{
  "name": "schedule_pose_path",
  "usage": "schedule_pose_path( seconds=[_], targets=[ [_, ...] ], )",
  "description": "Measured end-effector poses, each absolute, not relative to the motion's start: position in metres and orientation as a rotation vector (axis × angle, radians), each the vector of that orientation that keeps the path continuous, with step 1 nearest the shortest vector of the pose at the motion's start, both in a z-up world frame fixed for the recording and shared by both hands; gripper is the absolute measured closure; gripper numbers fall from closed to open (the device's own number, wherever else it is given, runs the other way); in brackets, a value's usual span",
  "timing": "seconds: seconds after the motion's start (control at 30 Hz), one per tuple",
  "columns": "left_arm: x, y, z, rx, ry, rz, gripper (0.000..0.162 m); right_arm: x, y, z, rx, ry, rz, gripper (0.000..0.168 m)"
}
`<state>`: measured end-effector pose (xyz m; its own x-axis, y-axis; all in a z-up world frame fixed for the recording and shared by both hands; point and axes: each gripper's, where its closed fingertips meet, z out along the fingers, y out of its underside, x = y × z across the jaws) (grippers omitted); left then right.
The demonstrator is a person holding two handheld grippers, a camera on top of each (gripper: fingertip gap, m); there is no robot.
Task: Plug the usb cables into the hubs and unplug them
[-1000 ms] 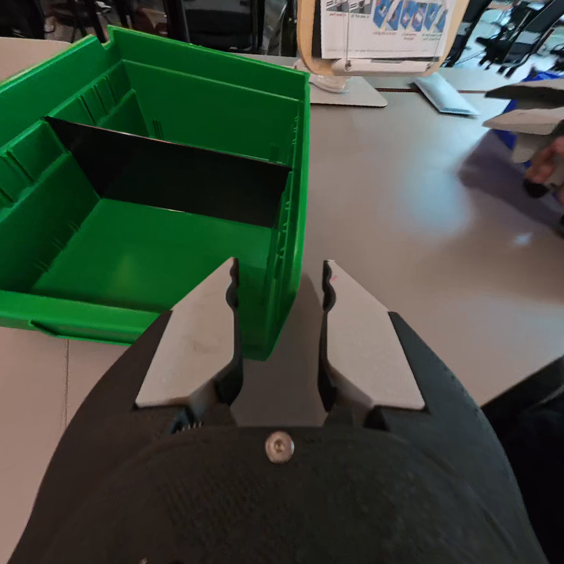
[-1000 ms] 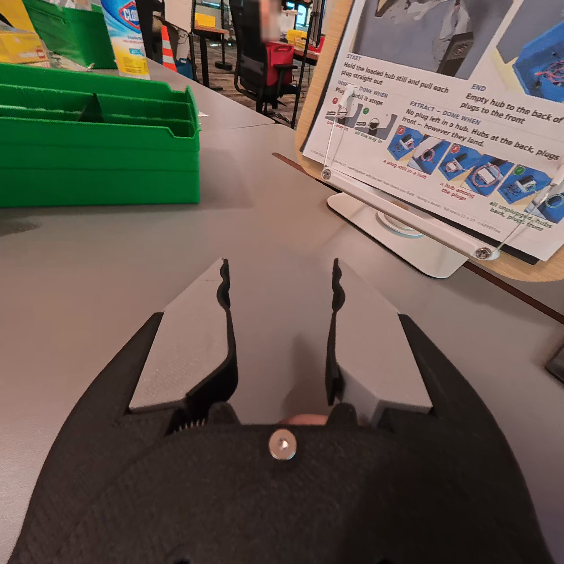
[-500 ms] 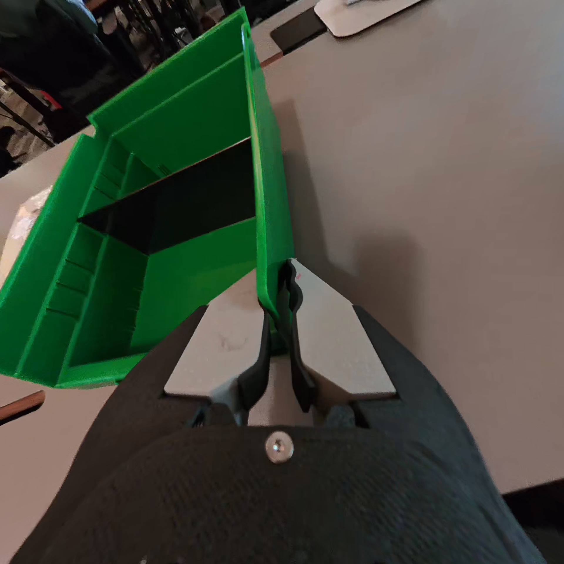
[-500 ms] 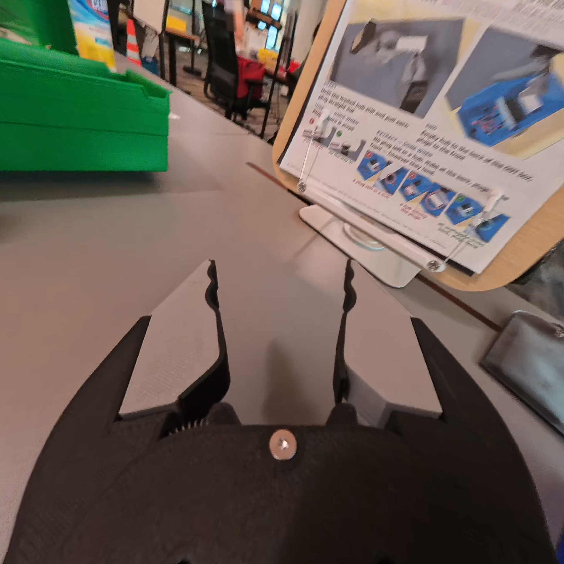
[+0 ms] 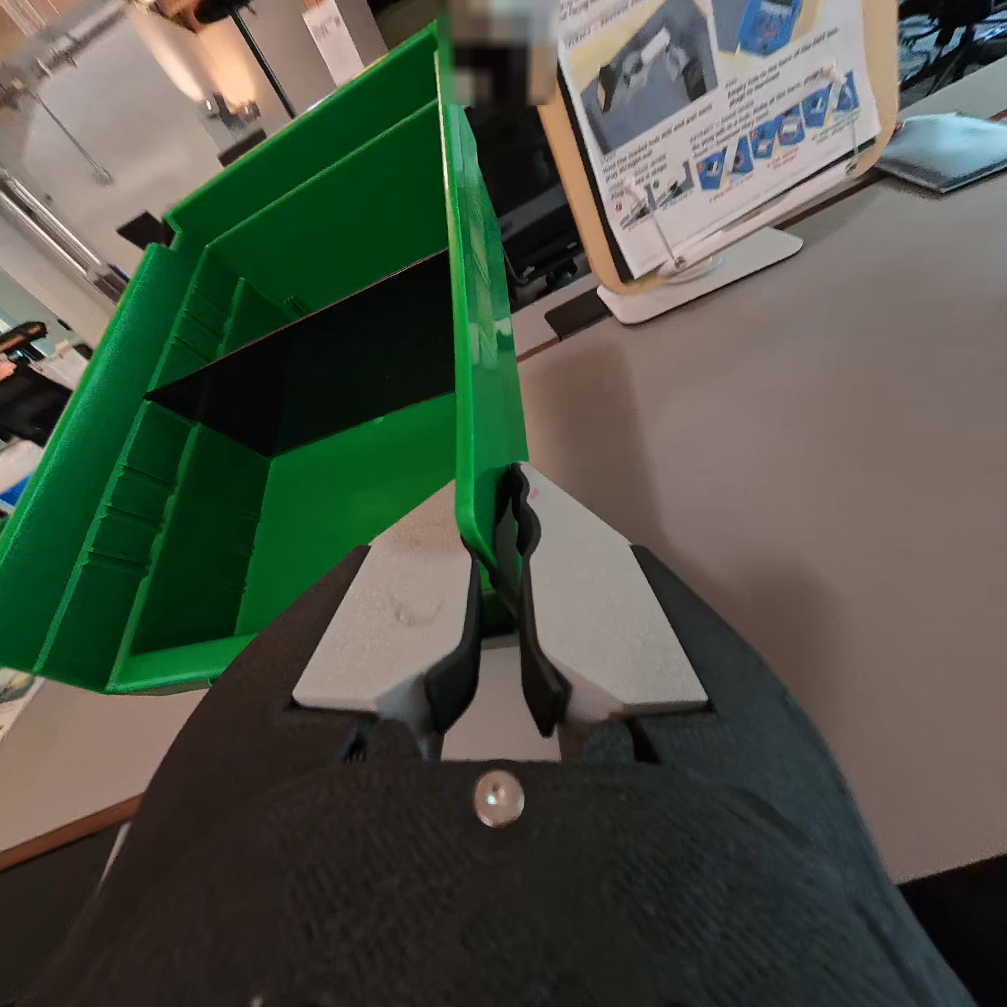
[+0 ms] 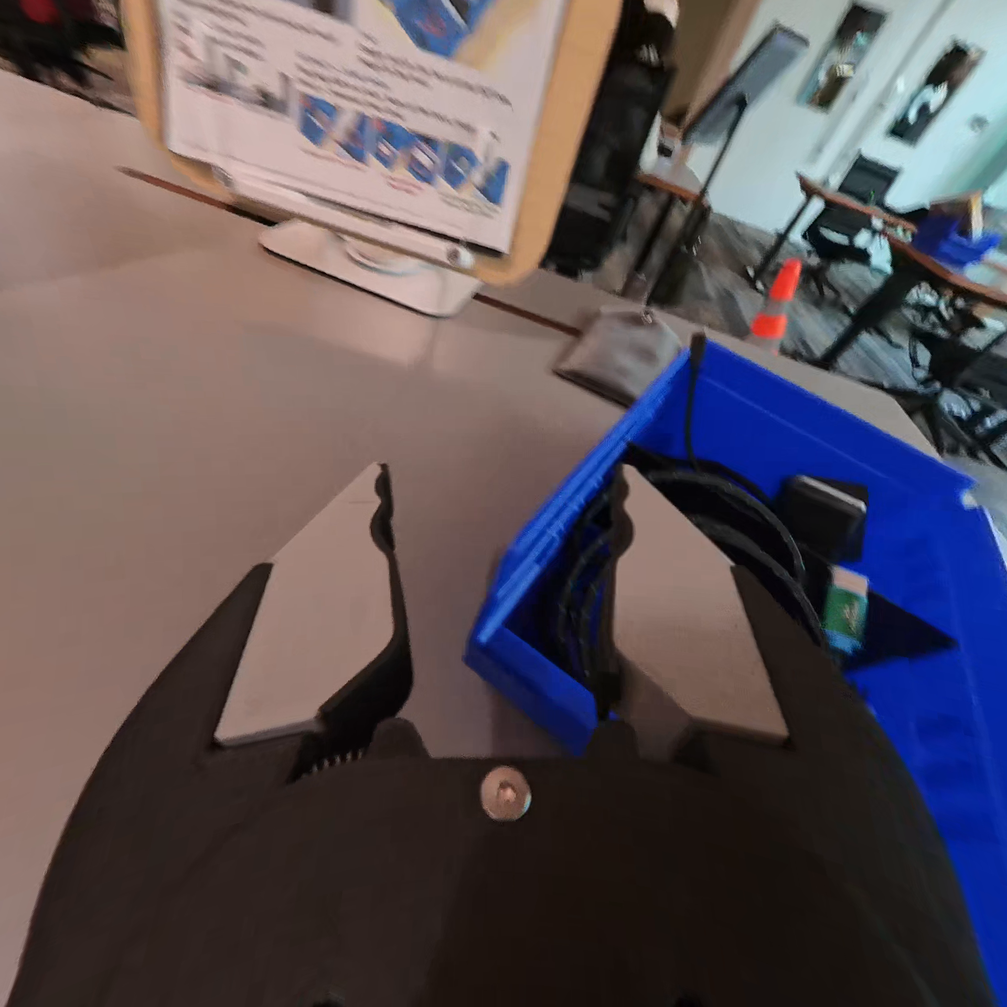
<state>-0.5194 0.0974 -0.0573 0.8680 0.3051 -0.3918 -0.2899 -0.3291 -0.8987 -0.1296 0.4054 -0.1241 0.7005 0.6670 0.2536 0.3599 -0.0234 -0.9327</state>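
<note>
My left gripper (image 5: 490, 490) is shut on the right wall of a green bin (image 5: 474, 338), near its front corner, and the bin is tilted up off the grey table. A black divider (image 5: 327, 370) crosses the empty bin. My right gripper (image 6: 501, 490) is open, with its right finger over the left wall of a blue bin (image 6: 556, 550). That bin holds black cables (image 6: 725, 507), a black block (image 6: 823, 507) and a small green-and-white item (image 6: 844, 605).
A wooden stand with a printed instruction sheet (image 5: 719, 109) sits on a white base at the back of the grey table (image 5: 790, 463); it also shows in the right wrist view (image 6: 349, 109). A grey pouch (image 6: 616, 349) lies behind the blue bin. An orange cone (image 6: 774, 299) stands on the floor beyond. Some 50 centimeters of space lies between my two pairs of fingers.
My left gripper closed on the green bin's right wall and lifted and tilted it. My right gripper swung right from the instruction stand to the blue bin and stayed open.
</note>
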Motion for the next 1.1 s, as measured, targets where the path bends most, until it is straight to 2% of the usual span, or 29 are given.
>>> schedule_pose_path(
  seconds=[0.03,0.2,0.27,0.33,0.67,0.97,1.1],
  targets=[
    [-0.515,0.099,-0.052,-1.792,-0.003,0.600,0.158,-0.122,0.411,-0.130,-1.675,-0.832,0.283,0.084],
    [-0.495,0.110,-0.034,-1.711,0.019,0.544,0.158,-0.119,0.434,-0.160,-1.795,-0.775,0.278,0.084],
    [-0.495,0.116,-0.037,-1.703,0.050,0.547,0.158,-0.120,0.448,-0.175,-1.837,-0.775,0.228,0.095],
    [-0.497,0.121,-0.043,-1.712,0.064,0.557,0.158,-0.124,0.454,-0.186,-1.862,-0.801,0.236,0.114],
    [-0.530,0.109,-0.063,-1.776,-0.021,0.535,0.158,-0.129,0.397,-0.182,-1.817,-0.909,0.243,0.145],
    [-0.524,0.102,-0.048,-1.723,-0.018,0.544,0.158,-0.251,0.293,-0.183,-1.714,-1.146,0.379,0.149],
    [-0.521,0.098,-0.043,-1.716,-0.016,0.567,0.158,-0.328,0.243,-0.182,-1.671,-1.241,0.510,0.140]
  ],
)
